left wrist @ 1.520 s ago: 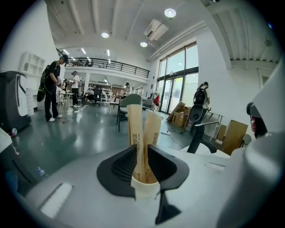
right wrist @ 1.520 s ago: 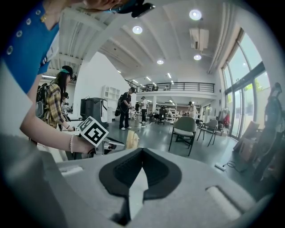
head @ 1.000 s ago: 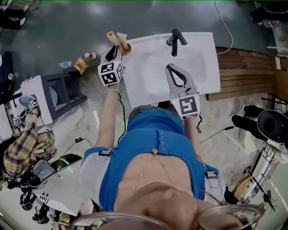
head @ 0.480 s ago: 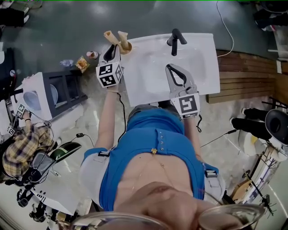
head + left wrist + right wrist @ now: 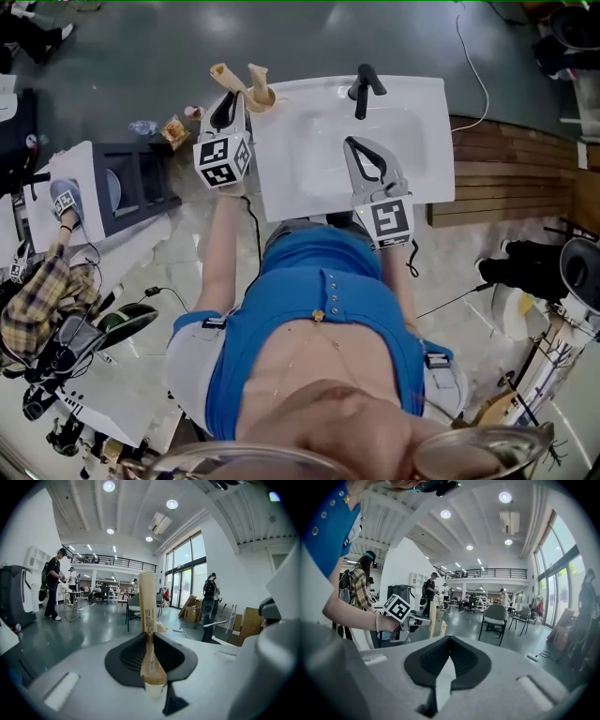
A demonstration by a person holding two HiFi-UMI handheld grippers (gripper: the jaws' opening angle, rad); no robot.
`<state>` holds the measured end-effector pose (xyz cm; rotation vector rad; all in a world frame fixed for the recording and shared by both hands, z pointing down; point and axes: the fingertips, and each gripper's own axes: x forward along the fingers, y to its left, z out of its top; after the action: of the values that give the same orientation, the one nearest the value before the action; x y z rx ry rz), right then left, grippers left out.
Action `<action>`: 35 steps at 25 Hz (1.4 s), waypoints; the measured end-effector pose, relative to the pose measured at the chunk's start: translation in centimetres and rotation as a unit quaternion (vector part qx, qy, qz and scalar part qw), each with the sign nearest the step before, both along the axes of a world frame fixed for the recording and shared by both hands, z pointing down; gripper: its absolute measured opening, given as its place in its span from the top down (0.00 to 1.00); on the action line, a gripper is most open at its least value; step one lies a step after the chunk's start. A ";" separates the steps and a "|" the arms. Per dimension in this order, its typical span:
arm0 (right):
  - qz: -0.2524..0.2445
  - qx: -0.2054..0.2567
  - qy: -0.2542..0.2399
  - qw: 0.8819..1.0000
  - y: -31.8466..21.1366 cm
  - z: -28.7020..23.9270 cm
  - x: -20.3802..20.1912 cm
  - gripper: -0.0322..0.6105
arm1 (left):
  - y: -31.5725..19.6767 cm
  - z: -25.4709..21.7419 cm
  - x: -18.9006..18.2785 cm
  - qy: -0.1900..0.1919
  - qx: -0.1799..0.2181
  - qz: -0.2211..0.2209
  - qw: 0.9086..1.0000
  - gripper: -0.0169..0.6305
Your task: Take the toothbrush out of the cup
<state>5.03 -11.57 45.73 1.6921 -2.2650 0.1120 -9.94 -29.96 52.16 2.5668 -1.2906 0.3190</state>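
Left gripper (image 5: 232,101) has lifted the toothbrush (image 5: 148,606); cup (image 5: 264,97) partly hidden

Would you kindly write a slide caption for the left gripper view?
Left claw shut on the tan toothbrush, which stands upright between its jaws.

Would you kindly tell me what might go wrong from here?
The left gripper clamps the toothbrush near its lower end, so the free part could swivel or slip. The cup, with a second brush in it, stands on the sink corner beside the gripper; a nudge might tip it off.
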 end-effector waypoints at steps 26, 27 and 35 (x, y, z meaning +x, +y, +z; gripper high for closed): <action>-0.053 0.013 -0.009 0.998 0.1 -0.6 0.6 0.95 | 5.1 -4.5 -1.2 0.012 0.016 -0.023 1.000 0.91; -0.055 0.013 -0.009 0.998 0.1 -0.5 0.6 0.95 | 5.3 -4.3 -1.2 0.009 0.012 -0.023 1.000 0.91; -0.077 0.012 -0.008 0.997 -0.4 -0.5 -0.3 0.95 | 7.1 -2.2 -1.7 -0.004 -0.019 -0.026 0.999 0.91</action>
<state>4.74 -11.95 45.24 1.5251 -2.4086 0.0652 -11.60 -22.85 50.00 2.4984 -1.3380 0.3404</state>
